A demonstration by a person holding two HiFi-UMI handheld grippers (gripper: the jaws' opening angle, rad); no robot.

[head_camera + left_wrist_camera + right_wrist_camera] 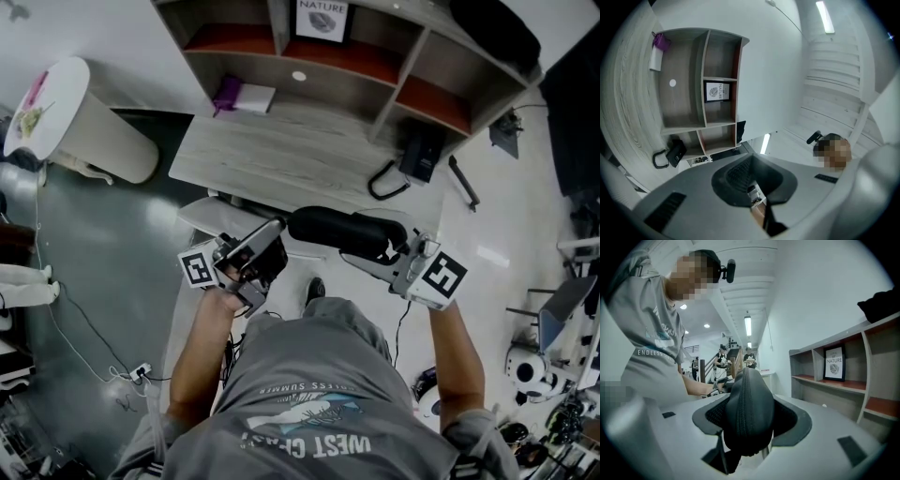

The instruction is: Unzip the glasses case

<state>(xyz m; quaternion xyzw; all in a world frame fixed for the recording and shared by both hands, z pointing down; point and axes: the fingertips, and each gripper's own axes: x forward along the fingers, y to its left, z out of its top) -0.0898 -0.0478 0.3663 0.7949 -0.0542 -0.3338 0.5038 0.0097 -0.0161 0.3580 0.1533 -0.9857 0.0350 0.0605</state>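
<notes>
The black glasses case (339, 231) hangs in the air in front of me, lying left to right, above the near edge of the desk. My right gripper (392, 255) is shut on its right end; in the right gripper view the case (749, 404) fills the gap between the jaws, zipper line facing the camera. My left gripper (272, 246) sits at the case's left end. Its jaws are shut, with a small metal piece (754, 195) pinched between them that looks like the zipper pull. The case itself is hidden in the left gripper view.
A grey wooden desk (281, 155) with open shelves stands ahead. On it are a purple and white item (242, 96) and a black device with a looped cable (417, 155). A framed print (323, 19) stands on the shelf. A white rounded seat (70, 117) is at left.
</notes>
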